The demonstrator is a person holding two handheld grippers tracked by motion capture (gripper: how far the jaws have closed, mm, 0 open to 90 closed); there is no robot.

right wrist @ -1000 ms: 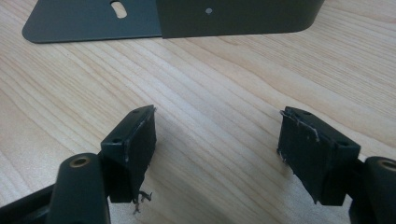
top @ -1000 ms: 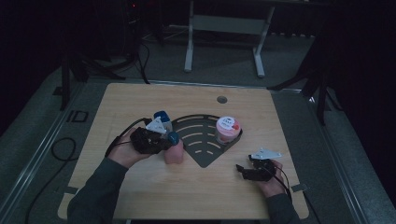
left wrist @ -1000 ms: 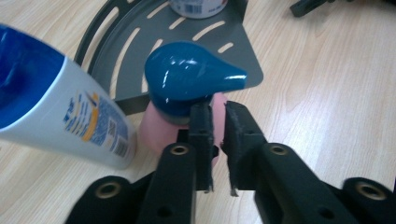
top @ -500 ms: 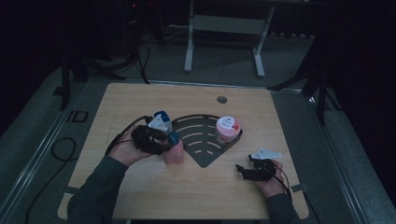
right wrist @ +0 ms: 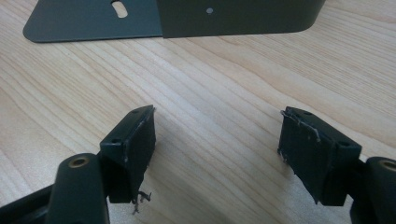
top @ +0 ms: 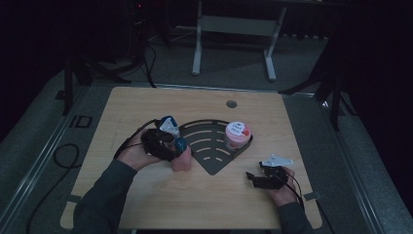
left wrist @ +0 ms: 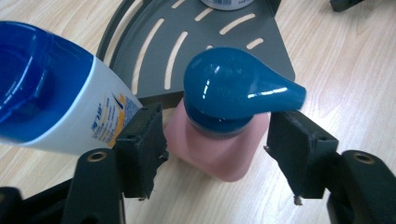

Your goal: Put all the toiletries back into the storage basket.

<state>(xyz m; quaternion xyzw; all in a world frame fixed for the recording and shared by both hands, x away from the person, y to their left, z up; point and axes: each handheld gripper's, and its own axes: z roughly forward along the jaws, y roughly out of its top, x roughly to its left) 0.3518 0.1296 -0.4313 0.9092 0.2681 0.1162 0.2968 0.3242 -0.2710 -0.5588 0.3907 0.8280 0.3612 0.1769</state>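
Worktop of pale wood takes up the middle of the high view, and at its centre lies a dark grey slotted corner tray, its point toward the lower edge of the frame. On the tray's upper right part stands a pink tub with a white lid, so one item looks already placed. Just off the tray's left edge, on bare wood, stands the pink pump bottle with its blue pump head; in the left gripper view it sits lower centre, touching or just beside the tray's near edge, upright.

A white tube with a blue cap lies at the left of that view, beside the bottle and close against the left finger.

The left gripper straddles the bottle. Its fingers have just been opening and now stand released, with a gap on each side of the bottle's body, so the bottle rests on its own. I judge this a set-down just completed, though the bottle is beside the tray rather than on it; moving it and the tube onto the tray seems to remain.

The right gripper, at the lower right of the high view, hangs over bare wood with fingers apart and nothing between them.
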